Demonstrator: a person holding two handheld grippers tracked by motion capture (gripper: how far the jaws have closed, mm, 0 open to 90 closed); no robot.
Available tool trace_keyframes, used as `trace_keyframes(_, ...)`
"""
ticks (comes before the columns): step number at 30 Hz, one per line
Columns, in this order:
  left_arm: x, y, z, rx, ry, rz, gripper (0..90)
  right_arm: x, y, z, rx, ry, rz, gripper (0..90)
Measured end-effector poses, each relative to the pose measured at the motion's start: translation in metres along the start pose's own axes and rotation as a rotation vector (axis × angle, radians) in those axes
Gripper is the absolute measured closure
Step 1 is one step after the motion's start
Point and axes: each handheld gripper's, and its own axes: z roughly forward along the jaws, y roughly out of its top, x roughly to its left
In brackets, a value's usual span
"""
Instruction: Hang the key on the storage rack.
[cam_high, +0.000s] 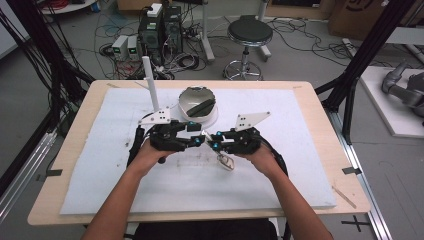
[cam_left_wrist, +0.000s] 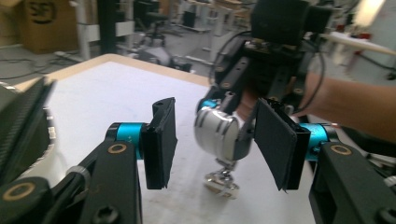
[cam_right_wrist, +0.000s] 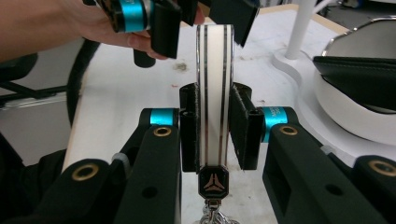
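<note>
A white oblong fob (cam_right_wrist: 214, 70) with silver stripes and a black emblem stands upright between the pads of my right gripper (cam_right_wrist: 214, 126), which is shut on it. A metal clasp (cam_high: 226, 162) hangs below it. In the high view both grippers meet nose to nose over the middle of the white mat, the left gripper (cam_high: 199, 140) facing the right gripper (cam_high: 214, 140). In the left gripper view the fob's rounded end (cam_left_wrist: 217, 133) sits between the jaws of my left gripper (cam_left_wrist: 215, 140), close to the right-hand pad (cam_left_wrist: 275, 140), with a clear gap to the other pad (cam_left_wrist: 161, 140).
A round white dish (cam_high: 198, 105) holding a dark item stands on a base just behind the grippers, with a white post (cam_high: 150, 82) at its left. The white mat (cam_high: 125, 185) covers most of the wooden table (cam_high: 60, 200). A stool (cam_high: 249, 35) and cables lie beyond.
</note>
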Motion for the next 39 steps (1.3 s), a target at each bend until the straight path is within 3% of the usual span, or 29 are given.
trace_keyframes(6,0.001,0.0,0.0,-0.011,-0.037,0.01,60.7,0.001,0.0,0.001,0.0,0.028,-0.005,75.9)
trace_keyframes(16,-0.002,0.001,-0.003,-0.011,-0.043,0.026,73.0,0.001,-0.001,0.001,0.004,0.034,0.005,75.3)
trace_keyframes(20,-0.001,0.002,-0.004,-0.009,-0.004,0.027,73.0,0.0,-0.001,0.0,-0.001,0.031,0.0,75.4)
trace_keyframes(22,0.0,0.003,-0.009,-0.023,0.028,0.019,73.0,0.0,-0.002,-0.003,0.005,0.01,0.018,63.3)
trace_keyframes(23,0.0,0.005,-0.012,-0.029,0.049,0.017,73.0,0.0,-0.002,-0.003,0.005,0.01,0.018,63.3)
trace_keyframes(30,-0.001,0.018,-0.036,-0.028,0.179,0.044,73.0,0.001,-0.009,-0.021,0.03,-0.081,0.013,56.5)
trace_keyframes(39,0.003,0.043,-0.073,-0.057,0.26,0.057,73.0,-0.001,-0.022,-0.054,0.021,-0.198,0.067,51.8)
